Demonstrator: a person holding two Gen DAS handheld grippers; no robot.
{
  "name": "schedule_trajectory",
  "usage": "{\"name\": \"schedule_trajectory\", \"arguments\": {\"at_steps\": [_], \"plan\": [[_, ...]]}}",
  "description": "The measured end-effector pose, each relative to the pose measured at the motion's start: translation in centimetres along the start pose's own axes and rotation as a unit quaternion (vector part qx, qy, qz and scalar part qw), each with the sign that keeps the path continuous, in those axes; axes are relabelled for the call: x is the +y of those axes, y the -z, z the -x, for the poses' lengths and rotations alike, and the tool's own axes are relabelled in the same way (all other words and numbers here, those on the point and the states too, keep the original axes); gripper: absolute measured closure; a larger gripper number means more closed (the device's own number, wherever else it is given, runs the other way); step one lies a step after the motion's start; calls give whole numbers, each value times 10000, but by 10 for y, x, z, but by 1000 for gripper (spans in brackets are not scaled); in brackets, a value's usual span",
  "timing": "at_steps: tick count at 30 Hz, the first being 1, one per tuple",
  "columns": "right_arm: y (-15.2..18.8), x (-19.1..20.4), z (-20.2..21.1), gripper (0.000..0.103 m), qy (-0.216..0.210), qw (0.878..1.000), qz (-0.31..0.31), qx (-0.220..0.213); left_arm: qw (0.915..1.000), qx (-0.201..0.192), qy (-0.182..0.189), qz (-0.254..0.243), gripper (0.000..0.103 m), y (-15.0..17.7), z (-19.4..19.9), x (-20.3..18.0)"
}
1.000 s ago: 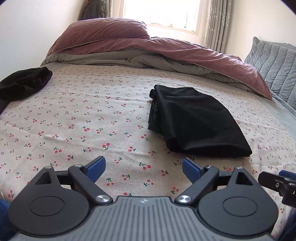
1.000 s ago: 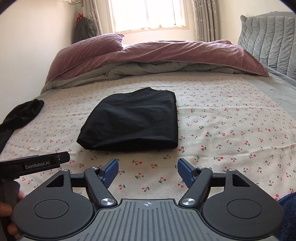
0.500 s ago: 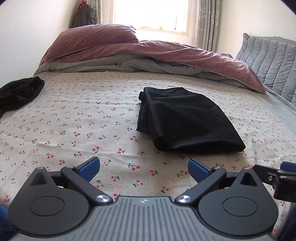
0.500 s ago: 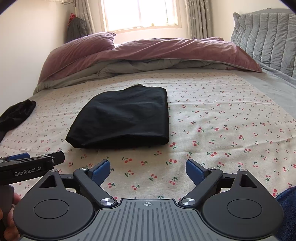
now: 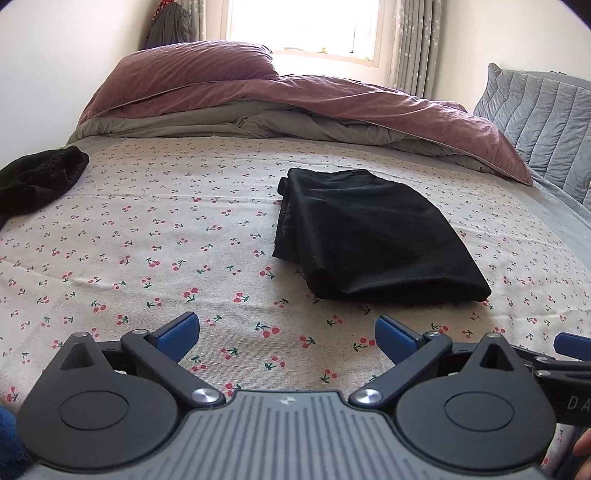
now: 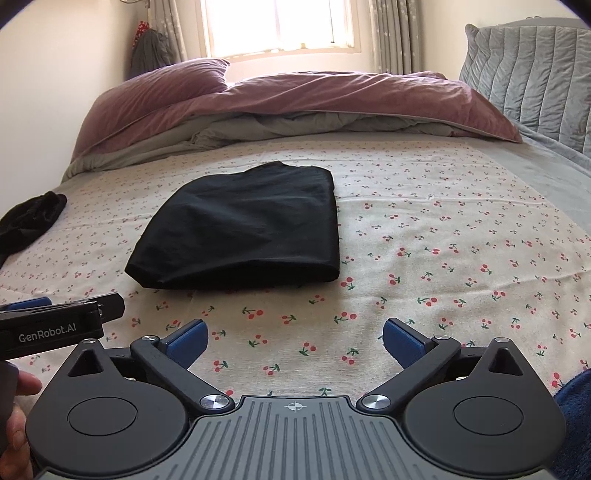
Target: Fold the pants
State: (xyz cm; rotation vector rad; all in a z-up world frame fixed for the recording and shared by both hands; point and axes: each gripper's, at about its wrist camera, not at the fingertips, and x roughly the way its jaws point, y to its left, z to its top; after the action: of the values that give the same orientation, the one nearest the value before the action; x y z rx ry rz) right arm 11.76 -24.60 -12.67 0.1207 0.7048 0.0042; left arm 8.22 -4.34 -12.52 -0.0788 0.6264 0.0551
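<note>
Black folded pants (image 5: 373,236) lie on the cherry-print sheet (image 5: 147,236) ahead of both sets of fingers, touching neither. From the left gripper (image 5: 287,332) they sit ahead and rightward; from the right gripper (image 6: 293,338) ahead and slightly leftward, about equally near, long axis running away. The right jaws have just been opening and both pairs now stand wide with nothing between them.

This is a bedroom in a home. A wide bed (image 5: 155,229) fills both views, spread with a pale sheet (image 6: 443,258) printed with small red cherries. Along its far edge lies a bunched mauve duvet (image 5: 369,107) with a grey underside, and a matching mauve pillow (image 5: 192,70) sits at the far left corner. A grey quilted cushion (image 6: 532,70) stands at the right edge. Behind the bed a bright window (image 6: 277,26) lets in daylight, flanked by patterned grey curtains (image 5: 413,44), and clothes (image 6: 147,51) hang in the corner beside plain cream walls (image 5: 55,66).
</note>
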Motion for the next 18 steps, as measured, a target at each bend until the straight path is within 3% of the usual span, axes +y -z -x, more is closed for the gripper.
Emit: {"name": "schedule_trajectory", "arguments": {"at_steps": [18], "plan": [[2, 4, -2, 0, 35, 10000, 63, 40, 9999, -31, 2, -153, 11, 0, 2, -8]]}}
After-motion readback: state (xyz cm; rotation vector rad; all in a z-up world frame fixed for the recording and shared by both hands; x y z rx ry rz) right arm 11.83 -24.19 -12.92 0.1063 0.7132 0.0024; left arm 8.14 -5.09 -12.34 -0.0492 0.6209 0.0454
